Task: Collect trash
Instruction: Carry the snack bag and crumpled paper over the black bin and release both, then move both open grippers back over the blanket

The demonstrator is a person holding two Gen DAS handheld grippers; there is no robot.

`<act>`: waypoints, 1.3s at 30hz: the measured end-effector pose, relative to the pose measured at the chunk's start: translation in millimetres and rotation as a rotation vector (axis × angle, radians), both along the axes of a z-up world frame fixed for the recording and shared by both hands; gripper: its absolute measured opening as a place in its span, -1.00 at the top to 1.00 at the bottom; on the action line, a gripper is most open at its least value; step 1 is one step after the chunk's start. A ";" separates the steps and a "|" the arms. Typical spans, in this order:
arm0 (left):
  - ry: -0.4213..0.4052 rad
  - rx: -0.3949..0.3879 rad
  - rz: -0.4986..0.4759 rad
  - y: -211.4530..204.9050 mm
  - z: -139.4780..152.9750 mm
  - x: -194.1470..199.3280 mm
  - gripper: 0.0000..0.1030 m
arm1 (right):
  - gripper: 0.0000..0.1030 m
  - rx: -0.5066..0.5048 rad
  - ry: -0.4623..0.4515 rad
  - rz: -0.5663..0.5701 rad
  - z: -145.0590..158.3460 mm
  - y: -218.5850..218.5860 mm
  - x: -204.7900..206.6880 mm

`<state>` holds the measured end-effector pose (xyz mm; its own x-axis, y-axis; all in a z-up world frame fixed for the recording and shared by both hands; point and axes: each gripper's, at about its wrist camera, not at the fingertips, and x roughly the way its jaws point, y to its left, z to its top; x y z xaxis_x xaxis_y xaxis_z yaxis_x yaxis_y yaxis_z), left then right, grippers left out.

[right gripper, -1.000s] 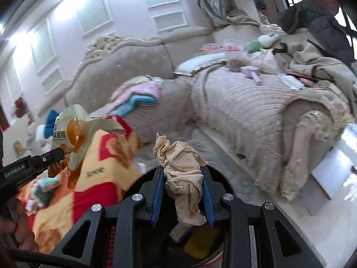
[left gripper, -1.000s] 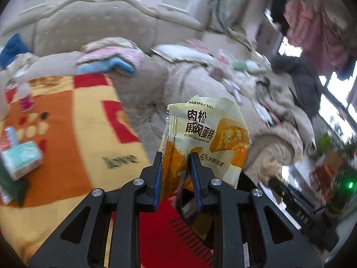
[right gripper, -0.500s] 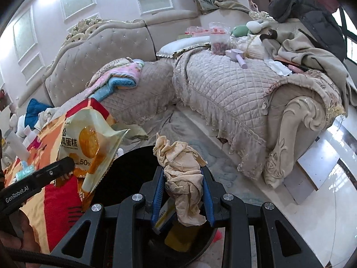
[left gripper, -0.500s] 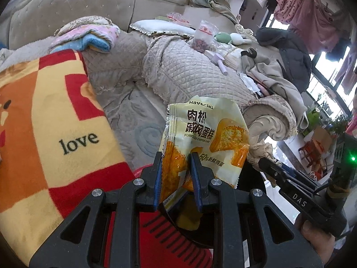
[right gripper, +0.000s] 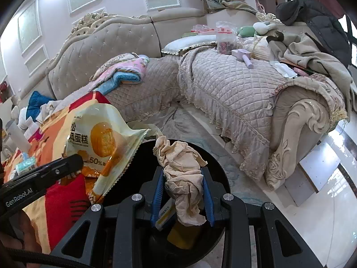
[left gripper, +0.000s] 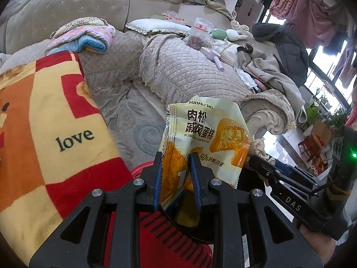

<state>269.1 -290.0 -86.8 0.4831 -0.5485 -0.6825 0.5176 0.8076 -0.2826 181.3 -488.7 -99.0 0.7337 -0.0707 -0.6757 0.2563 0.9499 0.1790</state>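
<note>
Wrapper [left gripper: 205,143], snack type, yellow and cream, printed with a cake picture: pinched at its lower edge between the blue pads of the left gripper [left gripper: 176,178], standing upright above the jaws. From the right wrist view the same wrapper [right gripper: 104,143] hangs over the near-left rim of the bin.

Tissue [right gripper: 185,178], beige, crumpled: clamped between the blue pads of the right gripper [right gripper: 183,196], its wad bulging above the fingertips and a tail hanging below them, over the bin's opening.

Bin [right gripper: 214,172], round, black inside with a red ribbed outer wall [left gripper: 156,230]: directly below both grippers. Contents seen past the tissue: a yellow item and a small white and yellow box, both partly hidden.

Blanket [left gripper: 44,122], orange, yellow and red blocks, the word "love" on a yellow block: draped on the left, its red edge touching the bin's left rim.

Sofa [right gripper: 234,84], quilted grey-beige cover, tufted back, carved arm at its right end: behind the bin. On its seat: a folded pink and blue blanket [left gripper: 89,38] at the corner, a clear bag with a red seal [right gripper: 225,38], a lilac handled tool [right gripper: 243,57], a heap of grey and dark clothes at the right end.

Rug [left gripper: 133,116], pale grey with swirl pattern: on the floor between sofa and bin.

Hand [left gripper: 316,243]: at the lower right edge of the left wrist view, gripping the right gripper's handle.
</note>
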 end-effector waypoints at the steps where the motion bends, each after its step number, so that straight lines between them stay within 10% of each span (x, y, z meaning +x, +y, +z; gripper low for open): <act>1: 0.004 0.001 -0.002 -0.5 -0.5 0.2 0.58 | 0.41 -0.001 0.000 0.002 0.0 0.5 0.0; 24: 0.009 -0.011 0.067 17.2 3.8 2.0 0.13 | 0.25 0.021 -0.049 -0.006 10.6 9.0 0.3; 39: -0.056 -0.066 0.401 173.3 43.2 -25.6 0.08 | 0.10 0.033 -0.197 0.284 40.6 127.4 7.0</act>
<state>243.5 -116.8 -43.6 0.7030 -0.3507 -0.6187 0.1817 0.9297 -0.3205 188.3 -361.3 -58.4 0.8377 0.1745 -0.5175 -0.0598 0.9712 0.2307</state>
